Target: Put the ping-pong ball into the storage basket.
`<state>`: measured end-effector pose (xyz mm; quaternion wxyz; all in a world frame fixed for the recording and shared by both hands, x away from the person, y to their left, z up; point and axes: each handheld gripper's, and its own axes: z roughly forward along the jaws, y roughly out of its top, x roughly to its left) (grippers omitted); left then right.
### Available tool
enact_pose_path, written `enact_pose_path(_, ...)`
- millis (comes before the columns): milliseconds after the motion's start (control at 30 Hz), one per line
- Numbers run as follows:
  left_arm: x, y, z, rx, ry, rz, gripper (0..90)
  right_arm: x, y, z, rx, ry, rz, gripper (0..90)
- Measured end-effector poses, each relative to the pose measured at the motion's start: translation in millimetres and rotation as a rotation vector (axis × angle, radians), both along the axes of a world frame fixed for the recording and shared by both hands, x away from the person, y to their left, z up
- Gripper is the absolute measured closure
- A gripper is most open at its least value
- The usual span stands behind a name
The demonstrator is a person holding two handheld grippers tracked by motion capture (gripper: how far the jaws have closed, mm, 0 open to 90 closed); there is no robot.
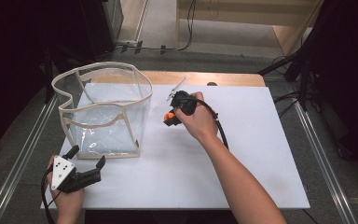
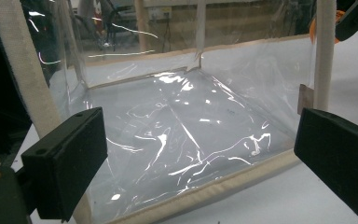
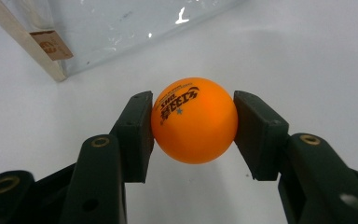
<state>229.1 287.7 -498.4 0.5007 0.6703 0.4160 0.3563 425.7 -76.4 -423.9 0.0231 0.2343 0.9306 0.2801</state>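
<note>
An orange table-tennis ball [image 3: 194,120] with dark print sits between the two black jaws of my right gripper [image 3: 193,128], and both pads press on its sides. From above, that gripper [image 1: 168,117] hangs over the white board just right of a clear plastic bag [image 1: 103,109] with cream trim, and the ball [image 1: 168,115] peeks out as an orange spot. My left gripper [image 1: 87,156] rests at the board's near left corner, open, its jaws aimed at the bag's lower front edge. In the left gripper view the bag [image 2: 182,126] stands just beyond the open jaws, with nothing between them.
The white board [image 1: 242,154] lies on a wooden table [image 1: 205,78]. A thin clear stick [image 1: 177,87] lies behind the right hand. Metal rails [image 1: 324,158] run along both sides of the table. The bag's open top faces up.
</note>
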Motion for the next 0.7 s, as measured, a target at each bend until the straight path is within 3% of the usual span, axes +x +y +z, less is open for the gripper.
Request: enact_pose_path(700,0.0,0.8,0.3,-0.007,0.002,0.002,3.0,0.9,7.1,22.1,-0.004,0.001,0.029,48.1)
